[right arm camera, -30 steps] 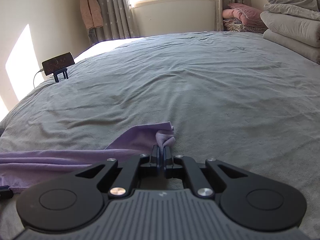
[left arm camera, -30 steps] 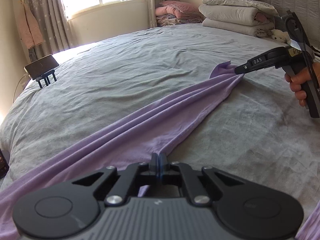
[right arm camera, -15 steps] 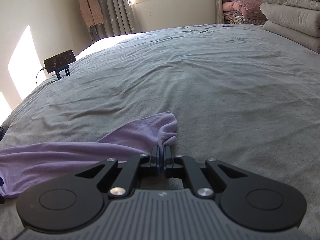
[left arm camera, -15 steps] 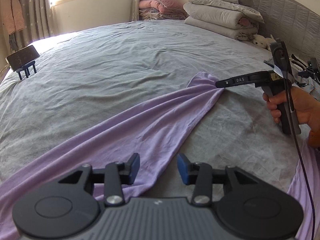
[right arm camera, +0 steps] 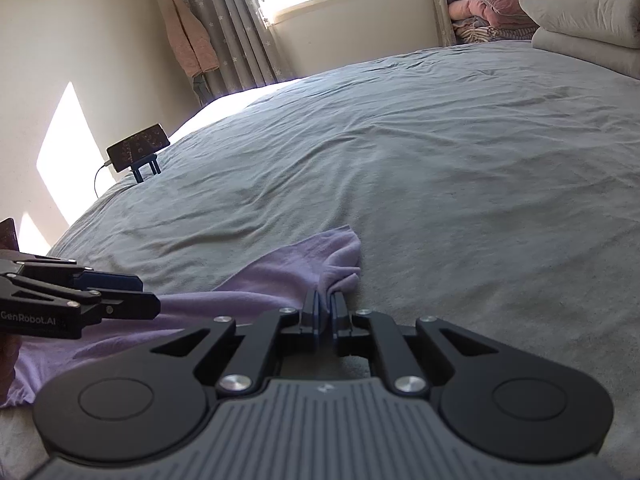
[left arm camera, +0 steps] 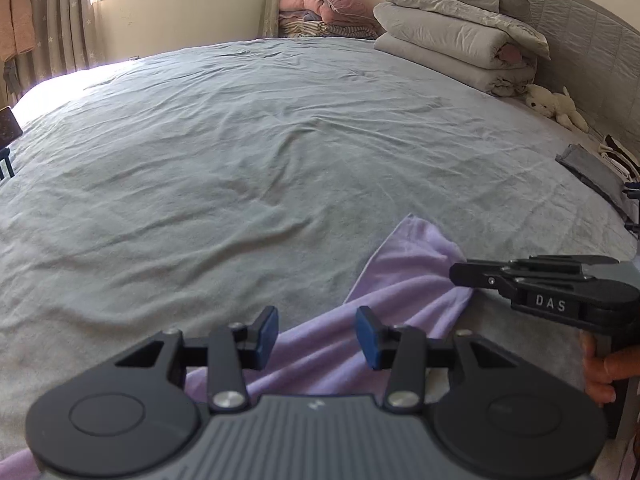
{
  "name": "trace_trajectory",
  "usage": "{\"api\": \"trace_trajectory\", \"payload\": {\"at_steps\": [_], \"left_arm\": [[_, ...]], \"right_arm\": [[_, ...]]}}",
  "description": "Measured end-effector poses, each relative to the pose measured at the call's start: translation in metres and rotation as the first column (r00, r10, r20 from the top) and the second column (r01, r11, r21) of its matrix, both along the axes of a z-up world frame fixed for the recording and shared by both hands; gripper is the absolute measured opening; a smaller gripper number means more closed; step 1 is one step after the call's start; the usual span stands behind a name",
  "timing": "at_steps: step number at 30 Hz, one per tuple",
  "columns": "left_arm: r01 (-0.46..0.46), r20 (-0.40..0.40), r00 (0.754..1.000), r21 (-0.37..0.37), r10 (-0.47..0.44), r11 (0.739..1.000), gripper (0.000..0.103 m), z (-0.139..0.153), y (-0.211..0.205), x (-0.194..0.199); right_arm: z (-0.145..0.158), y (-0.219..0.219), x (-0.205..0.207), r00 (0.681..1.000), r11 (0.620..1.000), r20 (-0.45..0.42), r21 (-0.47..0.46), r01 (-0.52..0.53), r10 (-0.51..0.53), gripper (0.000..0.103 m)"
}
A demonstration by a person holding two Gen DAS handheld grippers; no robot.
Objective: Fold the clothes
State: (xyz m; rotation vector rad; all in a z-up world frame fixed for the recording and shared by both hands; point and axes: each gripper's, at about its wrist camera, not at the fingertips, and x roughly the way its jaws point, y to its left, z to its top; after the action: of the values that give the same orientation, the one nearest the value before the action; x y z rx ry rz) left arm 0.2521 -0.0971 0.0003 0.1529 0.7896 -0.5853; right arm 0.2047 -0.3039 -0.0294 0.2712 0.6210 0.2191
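— Lilac cloth (left arm camera: 404, 300) lies on the grey bed (left arm camera: 240, 152), near its front edge. What grips it?
— The right gripper (right arm camera: 325, 306), its jaws just easing apart by a sliver, pinches a bunched corner. The left gripper (left arm camera: 317, 334) hovers over the cloth with blue pads (left arm camera: 267, 330) spread, having just opened; nothing is pressed between them.
— And the room?
— Folded quilts (left arm camera: 460, 36) at the headboard, a plush toy (left arm camera: 554, 106), a phone on a stand (right arm camera: 138, 148), curtains (right arm camera: 236, 28) by a bright window.
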Motion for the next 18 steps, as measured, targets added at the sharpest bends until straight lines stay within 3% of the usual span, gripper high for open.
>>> {"api": "trace_trajectory", "payload": {"at_steps": [7,9,11,13,18], "left_arm": [[-0.022,-0.046,0.999,-0.072,0.018,0.997,0.040,-0.014,-0.037,0.021],[-0.018,-0.053,0.999,-0.080,0.014,0.997,0.031,-0.017,-0.044,0.023],[-0.016,-0.053,0.999,-0.088,0.011,0.996,0.014,-0.020,-0.051,0.023],[-0.018,-0.030,0.999,-0.090,0.016,0.996,0.000,-0.020,-0.053,0.022],[-0.011,0.086,0.996,-0.146,0.024,0.989,0.000,-0.004,-0.050,0.014]], "right_arm": [[-0.002,-0.004,0.002,1.000,0.999,-0.007,0.037,0.004,-0.003,0.008],[-0.002,-0.005,0.002,1.000,0.999,-0.008,0.046,0.005,-0.005,0.008],[-0.002,-0.004,0.002,1.000,0.999,-0.006,0.041,0.004,-0.004,0.008],[-0.002,-0.004,0.002,1.000,0.999,-0.003,0.037,0.004,-0.004,0.008],[0.011,-0.005,-0.007,0.997,0.999,0.069,0.014,0.029,-0.030,0.006]]}}
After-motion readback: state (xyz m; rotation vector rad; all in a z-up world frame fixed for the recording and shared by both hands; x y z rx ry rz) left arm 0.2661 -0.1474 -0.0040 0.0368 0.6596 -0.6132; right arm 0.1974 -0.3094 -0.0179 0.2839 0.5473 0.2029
